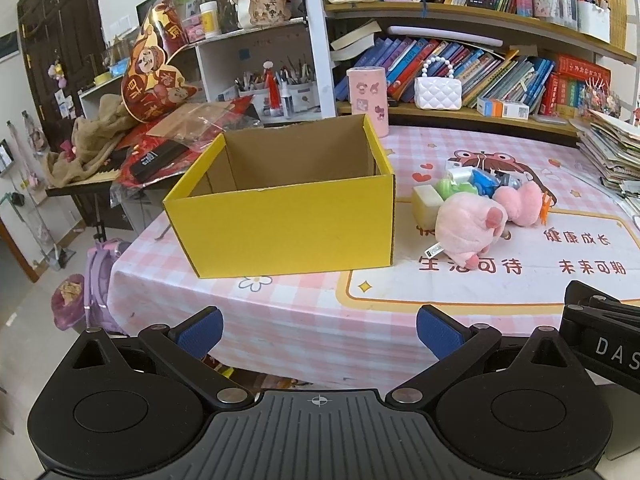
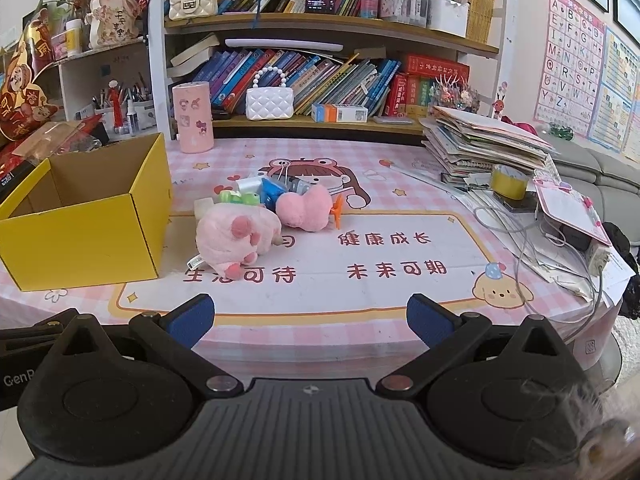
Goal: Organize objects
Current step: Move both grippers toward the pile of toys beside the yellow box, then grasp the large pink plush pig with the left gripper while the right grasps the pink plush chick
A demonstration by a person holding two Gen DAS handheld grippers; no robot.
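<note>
Nearest: left gripper (image 1: 319,330), jaws spread wide, blue pads, nothing held; poised off the near edge of the tabletop (image 1: 280,320). Right gripper (image 2: 310,318), jaws likewise spread wide and empty, over the near tabletop edge.

Beyond the left gripper, straight ahead: yellow box (image 1: 288,224), cardboard, open-topped, brown inside, no contents visible from this angle; standing upright on the pink checked cloth, well apart from the jaws.

Beyond the right gripper, ahead and slightly left: pile of toys, just right of the yellow box and well apart from the jaws. Nearest item: pink plush (image 2: 236,236), lying on its side, white tag at its near end. Touching behind it: second pink plush (image 2: 306,208), rounder, orange piece at its right. Behind both: pale block (image 2: 203,207), green toy (image 2: 236,199), blue toy (image 2: 272,192), white item (image 2: 250,184), bunched close together.

Farther back: pink cylinder (image 2: 191,118) with stickers, upright near the tabletop's far edge. Right side: stack of papers (image 2: 488,142), roll of yellow tape (image 2: 509,181).

Farthest: bookshelf (image 2: 340,24), white quilted handbag (image 2: 269,102) on its lower board.
</note>
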